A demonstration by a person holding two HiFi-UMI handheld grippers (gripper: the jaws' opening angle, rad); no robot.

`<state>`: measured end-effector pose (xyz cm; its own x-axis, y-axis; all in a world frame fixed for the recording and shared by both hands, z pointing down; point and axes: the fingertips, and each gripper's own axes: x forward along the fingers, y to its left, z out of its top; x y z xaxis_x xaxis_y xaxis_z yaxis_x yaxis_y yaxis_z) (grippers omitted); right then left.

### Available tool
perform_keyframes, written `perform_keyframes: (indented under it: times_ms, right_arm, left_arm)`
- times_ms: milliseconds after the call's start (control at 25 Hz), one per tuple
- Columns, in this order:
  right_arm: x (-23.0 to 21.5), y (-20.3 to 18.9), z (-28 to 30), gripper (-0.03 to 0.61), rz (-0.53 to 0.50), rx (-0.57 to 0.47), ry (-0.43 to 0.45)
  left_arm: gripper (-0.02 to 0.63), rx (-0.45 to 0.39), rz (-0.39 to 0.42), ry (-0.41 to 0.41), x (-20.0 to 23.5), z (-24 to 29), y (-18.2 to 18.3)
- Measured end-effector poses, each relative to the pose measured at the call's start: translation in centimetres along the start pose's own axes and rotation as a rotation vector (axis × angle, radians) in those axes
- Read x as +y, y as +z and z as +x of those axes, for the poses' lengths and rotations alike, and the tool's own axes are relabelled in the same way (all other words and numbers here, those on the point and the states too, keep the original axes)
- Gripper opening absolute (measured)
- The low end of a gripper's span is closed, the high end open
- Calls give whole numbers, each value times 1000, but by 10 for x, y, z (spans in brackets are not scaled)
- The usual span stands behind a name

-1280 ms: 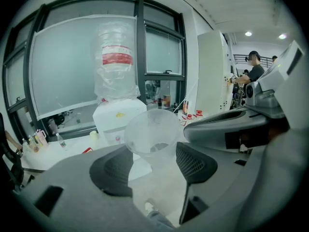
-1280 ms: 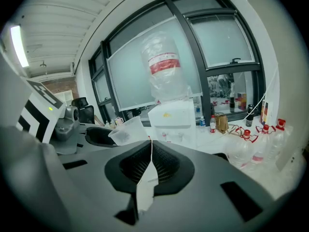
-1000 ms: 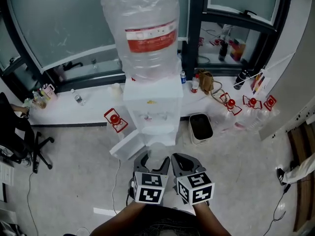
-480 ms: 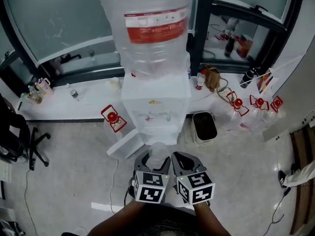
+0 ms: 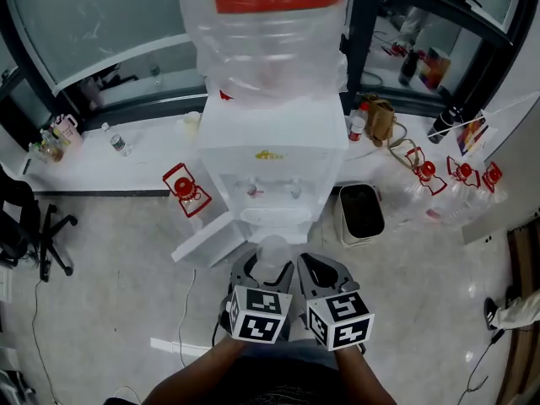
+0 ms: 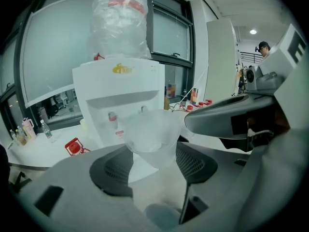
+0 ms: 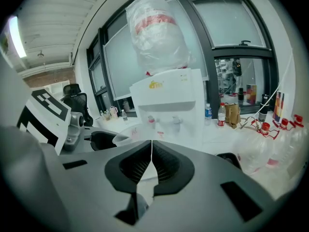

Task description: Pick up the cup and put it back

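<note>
A clear plastic cup (image 5: 272,255) sits upright between the jaws of my left gripper (image 5: 260,277), which is shut on it; in the left gripper view the cup (image 6: 150,135) fills the gap between the two dark pads. My right gripper (image 5: 325,278) is beside it, its pads pressed together with nothing held (image 7: 151,154). From the right gripper view the cup (image 7: 126,134) shows at the left. Straight ahead stands a white water dispenser (image 5: 274,163) with two taps (image 6: 112,116) and a plastic-wrapped bottle (image 5: 270,32) on top.
The dispenser's lower door (image 5: 202,241) hangs open to the left. A black bin (image 5: 361,212) stands at its right, a red lantern (image 5: 182,187) at its left. Clear water jugs (image 5: 439,199) lie at the right, an office chair (image 5: 29,226) at the left.
Both grippers and the held cup have come closer to the dispenser, which now looms larger and nearer. The left gripper's hold on the cup is unchanged.
</note>
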<state>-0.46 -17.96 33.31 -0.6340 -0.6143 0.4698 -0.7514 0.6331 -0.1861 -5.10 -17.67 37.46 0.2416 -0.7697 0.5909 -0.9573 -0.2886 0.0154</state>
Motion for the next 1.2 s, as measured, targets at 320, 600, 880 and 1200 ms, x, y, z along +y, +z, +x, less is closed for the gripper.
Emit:
perform_keyframes:
  times_ms: [320,600,880,1200]
  right_arm:
    - [-26,-59,57,21,-9,3,10]
    - [-53,-115,109,21,-8,-16,16]
    - [-72,-166,164,21,5,-80,33]
    - [-99,-233,213,21,-49,-100,21]
  left_arm:
    - [284,-8,8,-1,11,67,-53]
    - [284,-11,43,5,23,126,-103]
    - [284,-32,93,11,37,186,-151]
    - [284,-26,96,27,54,259,-224]
